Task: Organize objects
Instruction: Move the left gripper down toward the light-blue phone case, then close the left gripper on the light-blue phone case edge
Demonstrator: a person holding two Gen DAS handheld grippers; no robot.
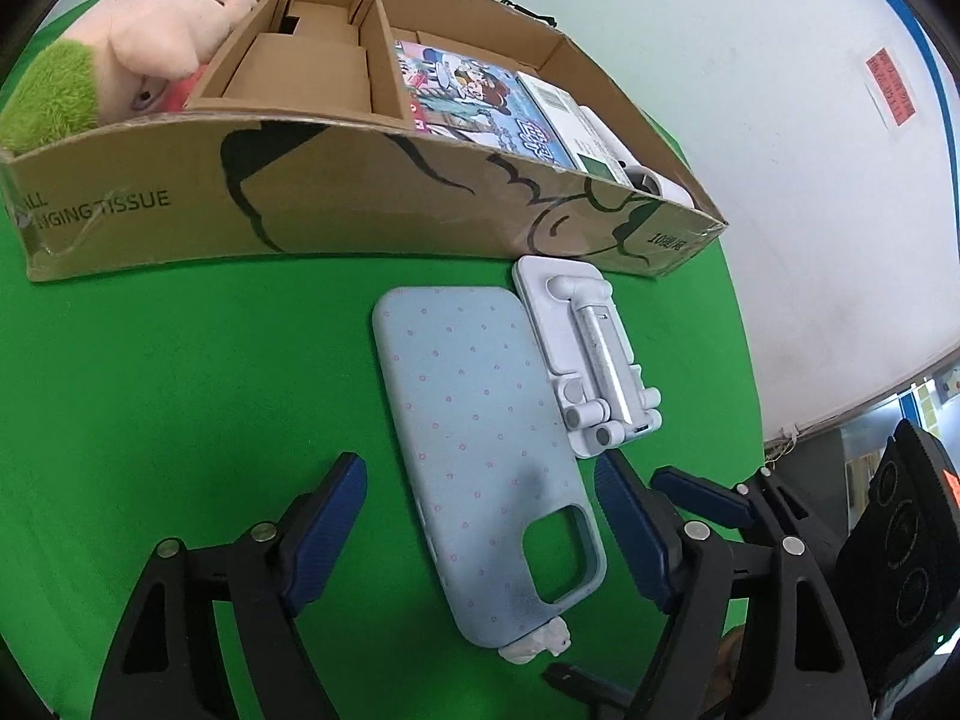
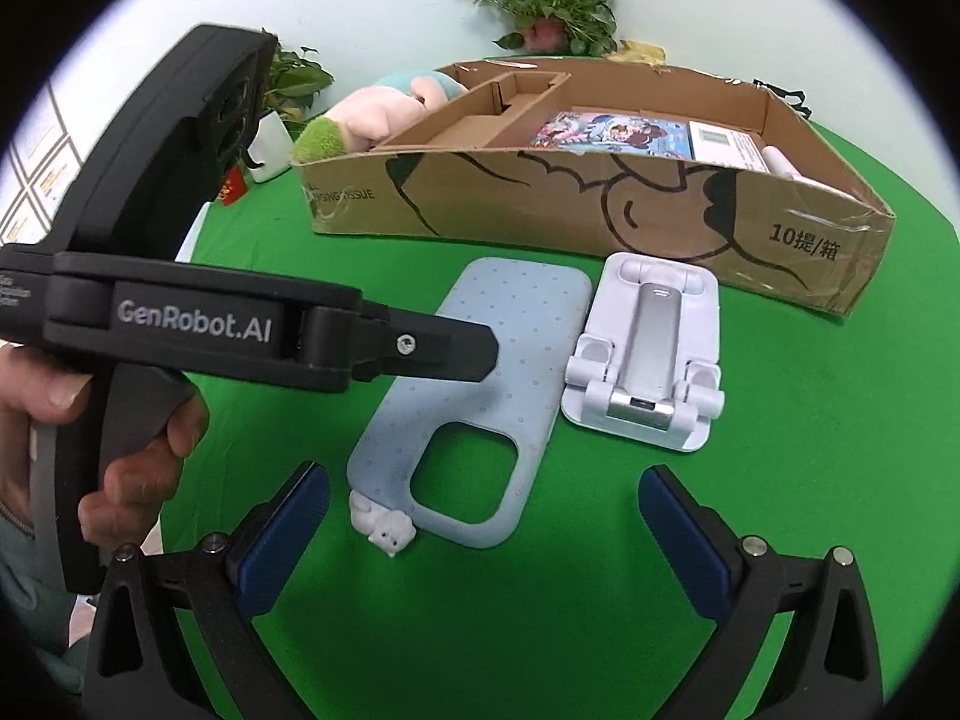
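Left gripper (image 1: 480,516): jaws spread wide, holding nothing, blue pads either side of the camera-cutout end of the phone case; in the right wrist view its black body crosses over the case's left edge, gripped by a hand (image 2: 90,450).
Right gripper (image 2: 486,534): jaws spread wide, holding nothing, low over the green cloth (image 2: 810,420) just short of the case.
Phone case (image 1: 480,450): pale blue with small pink rings, lying flat, back up, on the cloth between the grippers and the box.
Small white charm (image 2: 387,525): lying on the cloth at the case's cutout end, touching its corner.
Phone stand (image 1: 591,354): white, folded flat with a silver centre bar, just beside the case's long edge, close to the box wall.
Cardboard box (image 2: 600,210): open-topped, behind both items. Contents: a cardboard divider insert (image 1: 312,60), a colourful cartoon packet (image 1: 474,96), a white box (image 1: 570,120).
Plush toy (image 1: 150,54): pink and green, at the box's left end.
Potted plant (image 2: 549,6): behind the box.
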